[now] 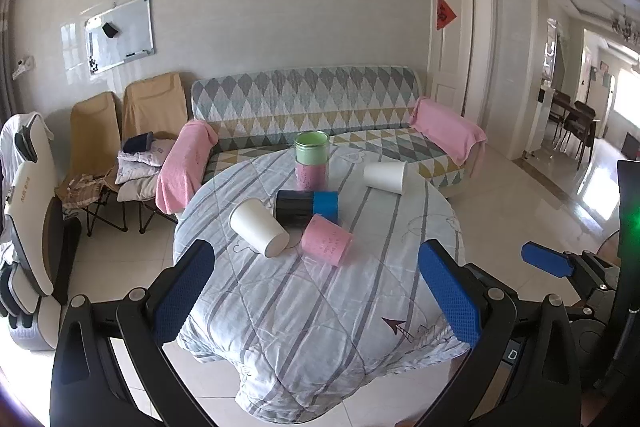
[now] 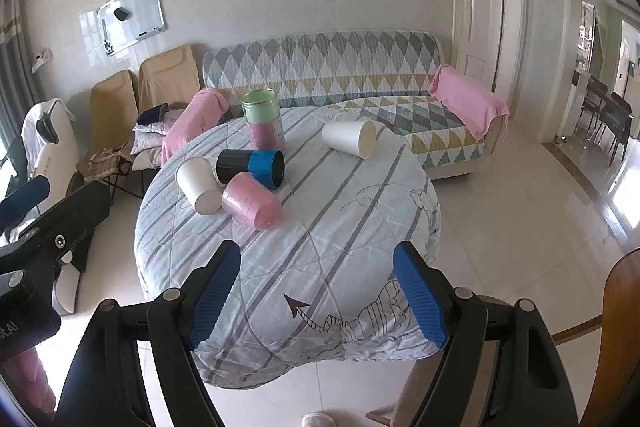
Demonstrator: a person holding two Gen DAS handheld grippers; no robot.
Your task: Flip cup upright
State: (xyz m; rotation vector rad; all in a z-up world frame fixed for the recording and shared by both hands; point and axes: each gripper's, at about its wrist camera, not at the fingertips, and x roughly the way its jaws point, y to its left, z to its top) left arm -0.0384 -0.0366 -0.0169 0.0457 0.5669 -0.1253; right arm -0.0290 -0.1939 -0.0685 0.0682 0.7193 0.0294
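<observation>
A pink cup (image 1: pixel 326 239) is seen lying on its side on the table (image 1: pixel 320 307), touching a white cup (image 1: pixel 259 227). Both grippers' jaws are held wide open, with nothing in them.

patterned sofa (image 1: pixel 304 99), whiteboard (image 1: pixel 119 34), folding chairs (image 1: pixel 154 107), white door (image 1: pixel 452 39)

Pink paper cup (image 2: pixel 251 200) laid on striped-cloth table (image 2: pixel 352 227), betw. white cup (image 2: pixel 199 185) (L) & black-blue cup (image 2: pixel 252 166) behind.
</observation>
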